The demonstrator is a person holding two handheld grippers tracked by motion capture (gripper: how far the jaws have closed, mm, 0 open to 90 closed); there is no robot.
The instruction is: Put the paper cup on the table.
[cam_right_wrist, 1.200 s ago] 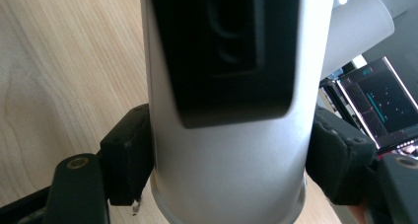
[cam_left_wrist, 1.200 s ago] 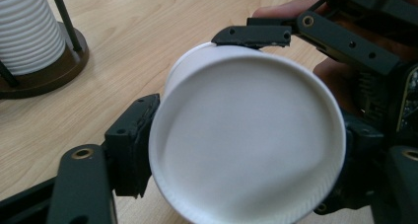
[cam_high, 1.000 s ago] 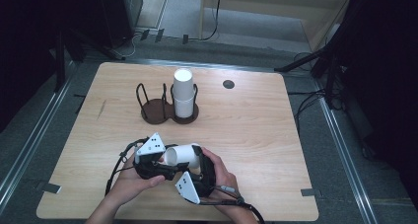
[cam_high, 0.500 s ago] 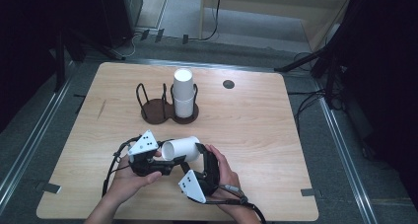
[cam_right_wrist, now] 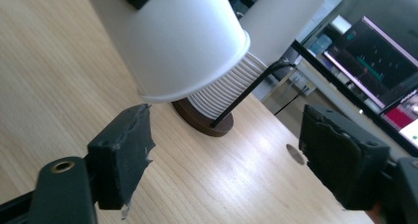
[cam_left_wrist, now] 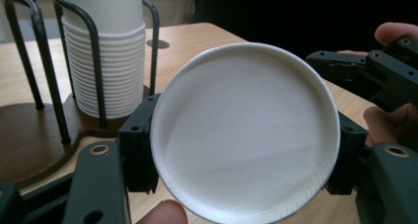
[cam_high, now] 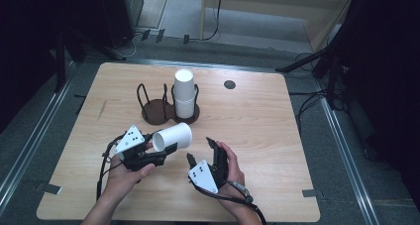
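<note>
your left gripper [cam_high: 166,150] is clamped on a single white paper cup [cam_high: 172,136], jaws pressed on either side of its base, the cup lying on its side with the mouth pointing away from your right gripper [cam_high: 199,149]. since a second ago the cup has swung from tilted-up to nearly level, and your right gripper has come off it: its jaws have just been closing, yet they stand apart with nothing between them, the cup's rim just ahead of the near jaw. judgement: the cup is separated from the stack and now carried by the left alone. ahead of both tools stands the cup stack [cam_high: 184,92] in the wire holder [cam_high: 153,111], its near bay vacant. the table [cam_high: 257,121] offers open room to the right of your right gripper; the near edge lies close behind both wrists.
</note>
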